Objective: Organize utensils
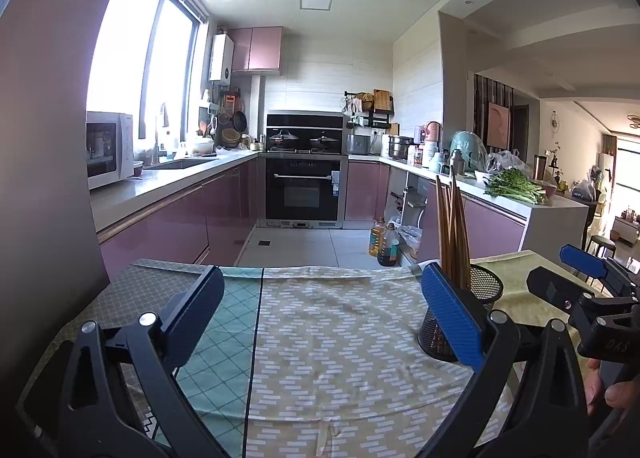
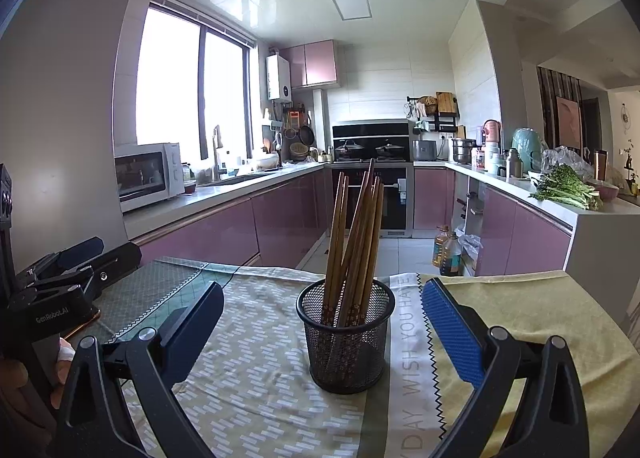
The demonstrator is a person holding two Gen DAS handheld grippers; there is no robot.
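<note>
A black mesh holder (image 2: 344,342) stands upright on the patterned tablecloth (image 2: 256,378), with several brown wooden chopsticks (image 2: 354,238) standing in it. My right gripper (image 2: 322,322) is open and empty, its jaws spread wide on either side of the holder, a little nearer the camera. In the left wrist view the holder (image 1: 482,290) and chopsticks (image 1: 452,230) sit behind my right finger. My left gripper (image 1: 320,306) is open and empty over the bare cloth (image 1: 328,338). The right gripper (image 1: 576,278) shows at the far right there, and the left gripper (image 2: 80,262) at the far left of the right wrist view.
The table's far edge (image 1: 280,270) drops to the kitchen floor. Two oil bottles (image 1: 386,242) stand on the floor beyond it. A counter with greens (image 2: 568,186) runs along the right; a microwave (image 2: 148,174) sits on the left counter.
</note>
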